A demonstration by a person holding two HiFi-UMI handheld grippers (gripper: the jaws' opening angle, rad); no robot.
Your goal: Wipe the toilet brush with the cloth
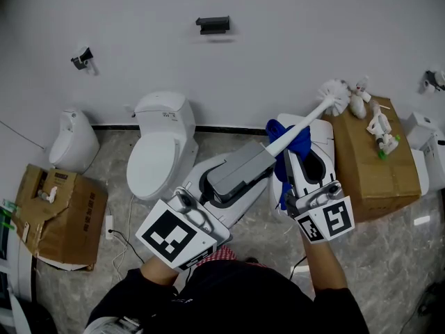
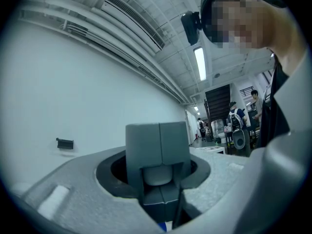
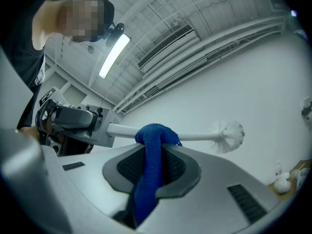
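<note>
Right up close, holds one tool in each hand, out in front of a dark shirt (image 1: 236,299). Grips the grey block end (image 1: 240,171) of the white plastic toilet brush (image 1: 300,126) in the left gripper (image 1: 221,188), jaws closed tight on the block from both sides, pointing about flat. Done most likely to stop the toilet brush wobbling or turning during the rubbing.

Next, pinches the soft blue cloth (image 1: 286,143) in the right gripper (image 1: 297,167), jaws squeezed shut on it, tipped up a little. Hangs the blue cloth over the thin white stick of the brush, touching it, just past the grey block. Probably for sliding along the stick and rubbing it clean.

Holds the brush up in the air, resting on nothing, with the fluffy white bristle head (image 1: 335,97) pointing away. Leaves that head well apart from the cloth, not yet wiped by the look of it.

Farther off, down on the grey floor (image 1: 236,143), shows a white toilet (image 1: 158,148) at the floor's back edge by the wall, and a brown cardboard box (image 1: 365,162) near the floor's right edge.
</note>
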